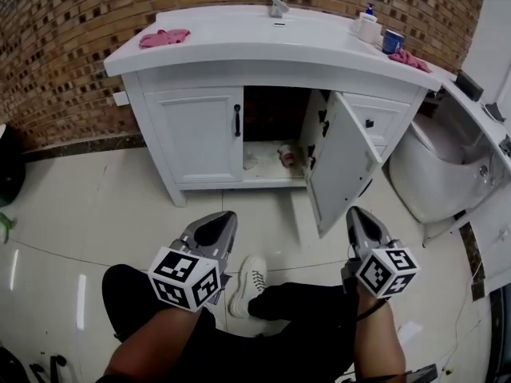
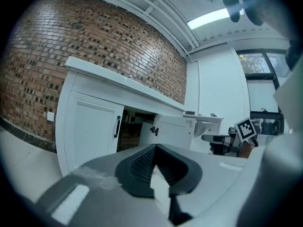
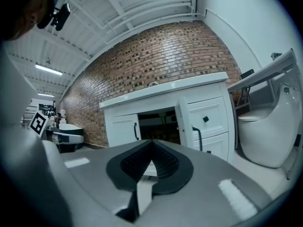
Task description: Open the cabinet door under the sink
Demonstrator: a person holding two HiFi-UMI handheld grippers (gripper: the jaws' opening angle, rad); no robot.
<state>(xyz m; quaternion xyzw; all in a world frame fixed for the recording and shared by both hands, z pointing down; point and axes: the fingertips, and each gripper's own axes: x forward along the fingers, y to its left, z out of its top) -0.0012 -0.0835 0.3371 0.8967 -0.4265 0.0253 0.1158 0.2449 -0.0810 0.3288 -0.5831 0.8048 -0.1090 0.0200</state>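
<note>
Right now you are holding both grippers low above the tiled floor [image 1: 96, 214], well apart from the cabinet. Your left gripper [image 1: 227, 216] is showing its jaws closed tip to tip on nothing, and your right gripper [image 1: 354, 211] is showing the same. Under the sink [image 1: 239, 34], the right cabinet door [image 1: 339, 162] is standing wide open while the left door [image 1: 196, 134] is sitting shut

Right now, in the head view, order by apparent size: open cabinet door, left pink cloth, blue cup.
Largest to smallest:
1. open cabinet door
2. left pink cloth
3. blue cup
The door also stands nearest the camera.
</note>
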